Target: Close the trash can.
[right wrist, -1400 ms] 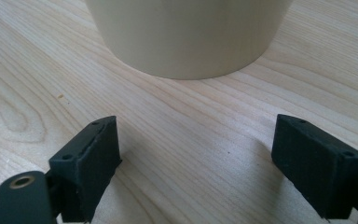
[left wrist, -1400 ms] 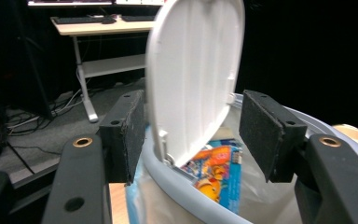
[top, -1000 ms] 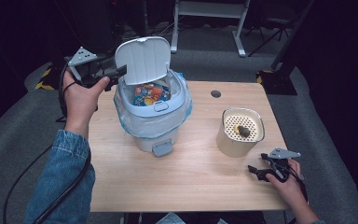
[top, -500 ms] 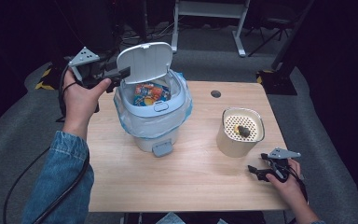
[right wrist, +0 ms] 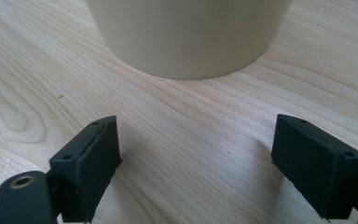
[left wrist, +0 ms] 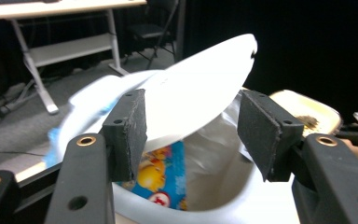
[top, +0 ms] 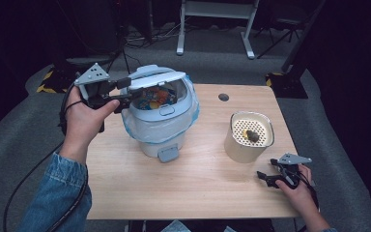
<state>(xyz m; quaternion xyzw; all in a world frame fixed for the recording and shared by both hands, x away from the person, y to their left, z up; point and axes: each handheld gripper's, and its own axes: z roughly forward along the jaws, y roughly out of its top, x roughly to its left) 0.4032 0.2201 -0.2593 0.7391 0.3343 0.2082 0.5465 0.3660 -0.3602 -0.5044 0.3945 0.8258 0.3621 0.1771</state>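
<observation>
Two grippers were in play, and neither held anything. My left gripper [top: 121, 91] hovered at the rim of the small bin [top: 160, 116], its jaws apart with the white lid [left wrist: 200, 88] just ahead of them and between their pads [left wrist: 129, 133] — the lid tilted partway down over the opening, blurred in the left gripper view. Whether a pad actually touched the lid I could not tell. Below the jaws, inside the bin, I could see a coloured wrapper [left wrist: 165, 175] against the plastic liner [top: 145, 133].

My worry was the lid: if I pushed it from one side only, the light bin could tip or skid on the table [top: 198, 188], since nothing steadied its body. A jaw could also snag the liner and drag it out.

My left hand [top: 84, 121] was raised, forearm reaching up from the near edge, the gripper roughly level and pointing across the bin's mouth. My right gripper [top: 276, 176] rested low near the table's near edge, jaws wide apart on bare wood — the cream cup [right wrist: 189, 32] stood just beyond them, a dark lump [top: 252, 136] on its perforated top.
</observation>
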